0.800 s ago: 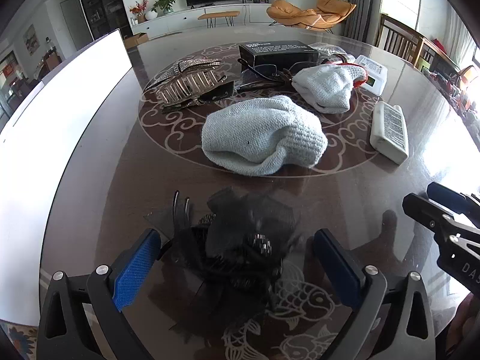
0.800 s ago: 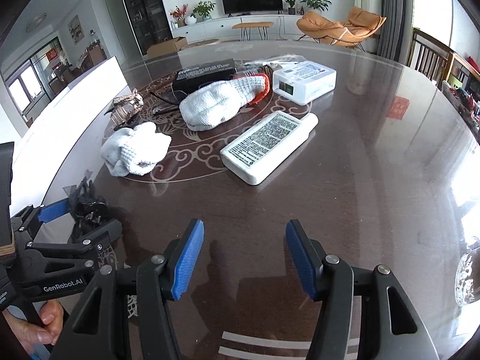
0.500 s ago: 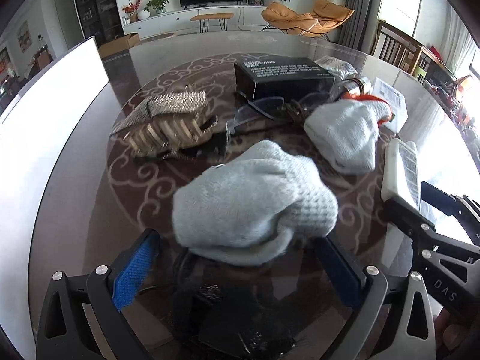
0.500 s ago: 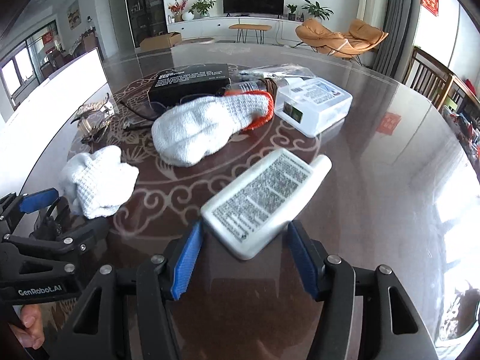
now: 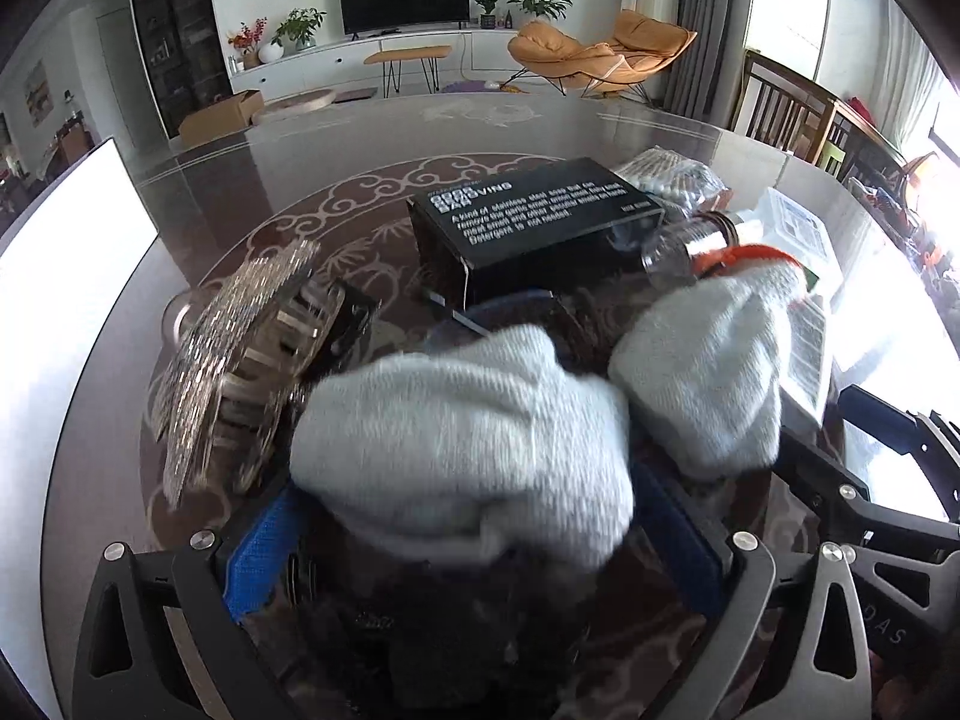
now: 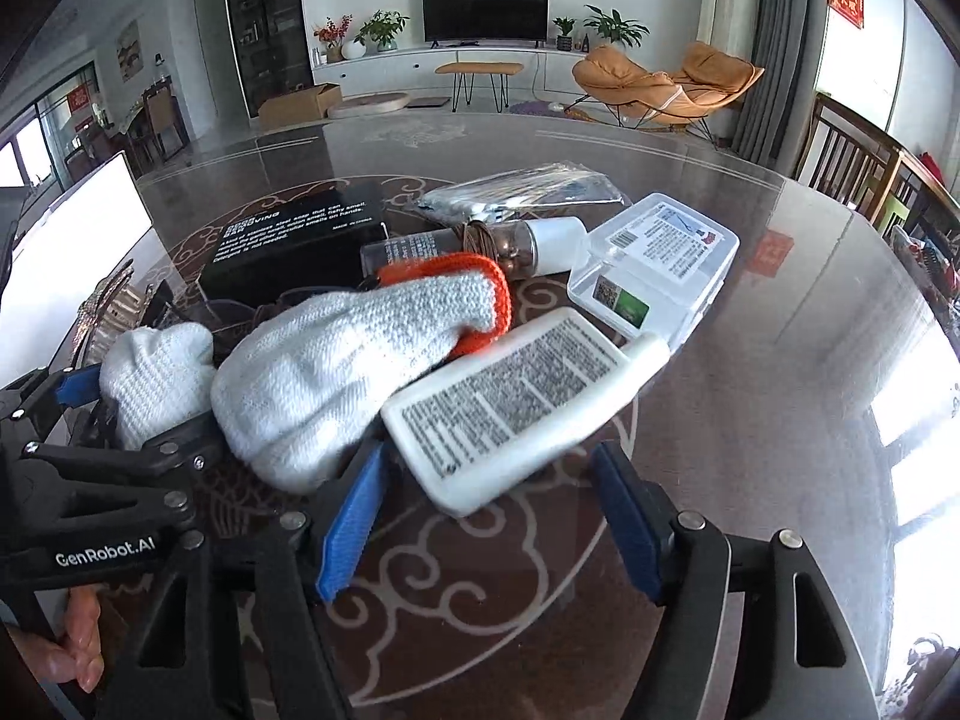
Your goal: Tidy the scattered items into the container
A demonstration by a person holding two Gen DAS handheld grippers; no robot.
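Dark glossy round table [image 6: 750,312] with pale scroll inlay, clutter bunched near its middle. White container wall [image 5: 66,276] at the left table edge, well apart from the pile.
Black box [image 5: 540,222] with white print at the back of the pile. Clear plastic case [image 6: 660,258] with labels to its right, small bottle [image 6: 480,243] and crinkly plastic bag [image 6: 522,189] lying between and behind them.
Orange-cuffed knit glove [image 6: 360,360] lying across the middle, cuff toward the bottle. White flat bottle [image 6: 516,402] with printed label just right of it, touching the case.
Plain white knit glove [image 5: 474,438] bunched up, left of the cuffed one. Sparkly hair clip [image 5: 240,360] just left of that. Dark mesh item [image 5: 456,630] under and in front of the plain glove, mostly hidden.
Left gripper [image 5: 474,546] jaws spread wide, either side of the plain glove, pads not pressing. Right gripper [image 6: 486,516] jaws spread wide, straddling the near end of the white flat bottle, gap visible both sides.
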